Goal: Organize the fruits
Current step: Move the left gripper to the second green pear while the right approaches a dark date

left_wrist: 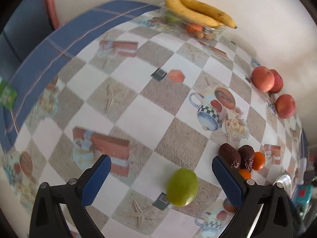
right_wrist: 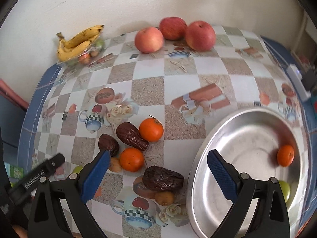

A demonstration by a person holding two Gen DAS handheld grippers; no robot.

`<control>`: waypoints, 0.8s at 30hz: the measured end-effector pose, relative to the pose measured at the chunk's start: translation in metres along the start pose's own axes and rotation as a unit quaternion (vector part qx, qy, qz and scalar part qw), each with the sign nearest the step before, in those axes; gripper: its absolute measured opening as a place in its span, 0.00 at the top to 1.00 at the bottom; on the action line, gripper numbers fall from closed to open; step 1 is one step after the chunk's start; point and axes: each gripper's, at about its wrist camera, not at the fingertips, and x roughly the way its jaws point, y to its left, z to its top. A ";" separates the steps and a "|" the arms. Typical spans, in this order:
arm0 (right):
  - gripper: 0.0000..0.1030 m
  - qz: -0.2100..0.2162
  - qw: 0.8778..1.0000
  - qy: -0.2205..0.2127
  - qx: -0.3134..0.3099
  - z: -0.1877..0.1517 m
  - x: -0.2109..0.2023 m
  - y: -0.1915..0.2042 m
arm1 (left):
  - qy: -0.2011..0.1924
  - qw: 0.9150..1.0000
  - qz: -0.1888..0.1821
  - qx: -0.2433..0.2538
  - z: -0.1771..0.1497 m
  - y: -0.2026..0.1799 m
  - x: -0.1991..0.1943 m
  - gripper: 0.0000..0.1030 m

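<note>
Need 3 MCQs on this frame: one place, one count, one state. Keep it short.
1. Where do the bananas lie?
A. in the metal bowl
B. on a clear tray by the wall
C. between the left gripper's fingers

2. How many apples stand at the far edge of the table?
A. one
B. three
C. five

3. What is the state of the left gripper?
A. open, with a green fruit on the table between its fingers
B. shut on a date
C. shut on an orange

Key:
1 B: the bananas rest on top of a clear tray of small fruit against the wall.
2 B: three red apples sit together near the wall.
3 A: the blue pads stand wide apart, and the green fruit lies between them untouched.
</note>
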 end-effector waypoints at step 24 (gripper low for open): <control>0.43 -0.080 0.981 0.063 -0.168 -0.040 0.043 0.033 | 0.081 0.996 -0.028 0.035 -0.021 -0.033 0.031 0.27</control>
